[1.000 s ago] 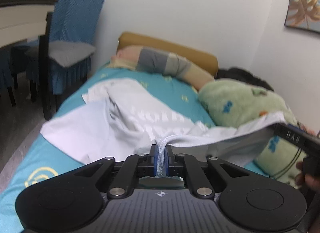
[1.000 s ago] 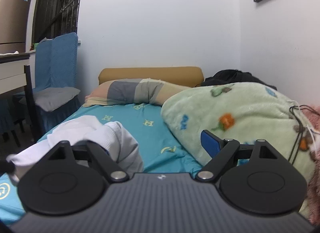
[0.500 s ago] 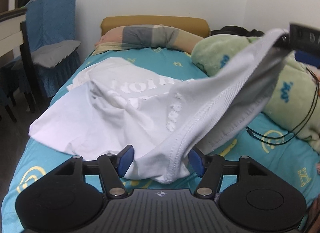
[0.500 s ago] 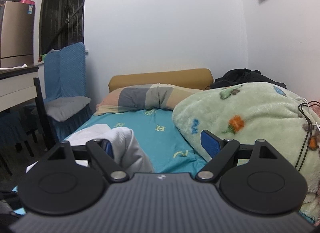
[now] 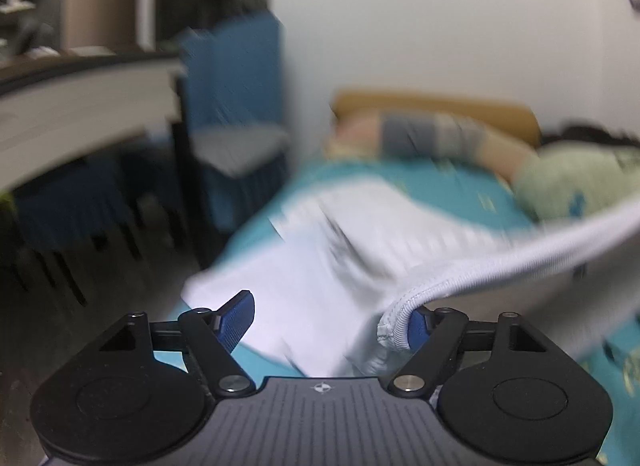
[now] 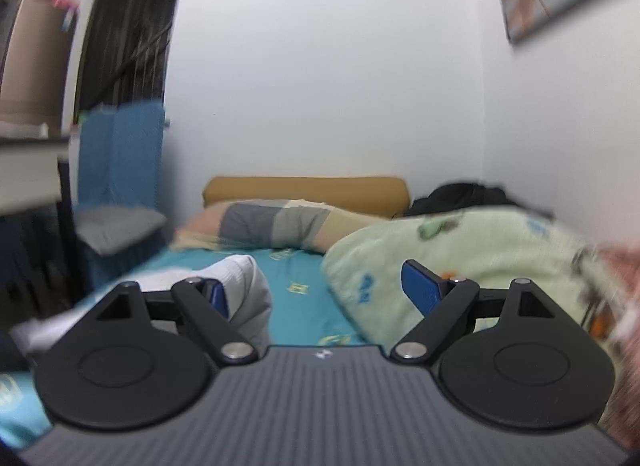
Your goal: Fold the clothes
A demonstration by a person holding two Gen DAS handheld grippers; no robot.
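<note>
Folding had barely begun: a white shirt (image 5: 320, 266) lay loosely spread on the teal bed (image 5: 460, 189), no clean crease visible through the blur. The left gripper (image 5: 328, 314) was opening, pads apart, with the shirt's ribbed hem (image 5: 394, 322) draped against its right-hand pad, not clamped. The right gripper (image 6: 316, 290) stood wide, a fold of cloth just beside its left-hand pad, nothing pinched. Squaring and stacking remained, by the look of it. No containers showed.
</note>
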